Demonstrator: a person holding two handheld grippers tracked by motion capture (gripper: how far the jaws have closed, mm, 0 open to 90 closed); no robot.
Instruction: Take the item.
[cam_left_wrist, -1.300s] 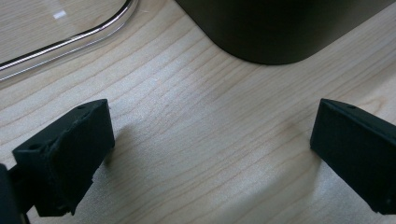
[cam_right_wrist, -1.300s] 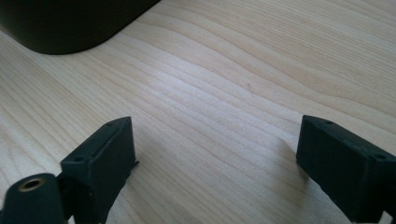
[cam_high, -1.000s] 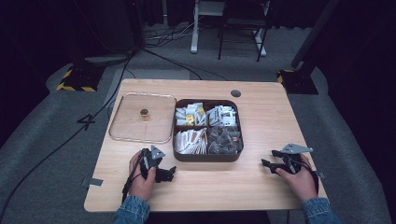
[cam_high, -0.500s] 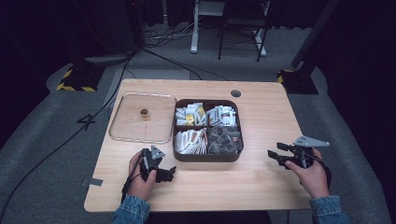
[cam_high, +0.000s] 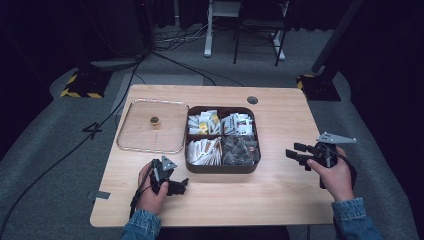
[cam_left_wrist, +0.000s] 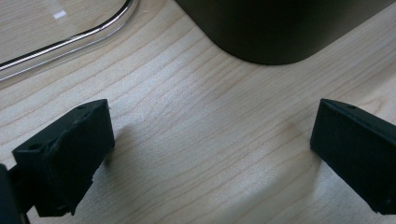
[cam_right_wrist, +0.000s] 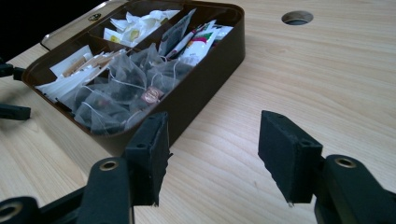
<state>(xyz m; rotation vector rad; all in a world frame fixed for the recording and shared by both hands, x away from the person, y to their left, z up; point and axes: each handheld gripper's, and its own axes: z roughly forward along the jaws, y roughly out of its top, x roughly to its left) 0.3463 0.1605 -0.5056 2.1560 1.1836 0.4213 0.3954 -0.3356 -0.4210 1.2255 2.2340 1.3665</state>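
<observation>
Table (cam_high: 280, 185) bears box (cam_high: 220, 167) (lid (cam_high: 150, 135) beside).

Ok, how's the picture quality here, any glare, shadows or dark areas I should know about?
High view: the table is lit, the room around it falls to near black. Left gripper view: glare streaks the clear lid rim, and soft shadows spread beside the left gripper. Right gripper view: the tea box is sharp, the top left corner black.

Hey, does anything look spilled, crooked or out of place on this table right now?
Nothing stands out. The brown box sits square with its tea bags and packets inside, and its clear lid lies flat beside it, on the left in the high view.
</observation>
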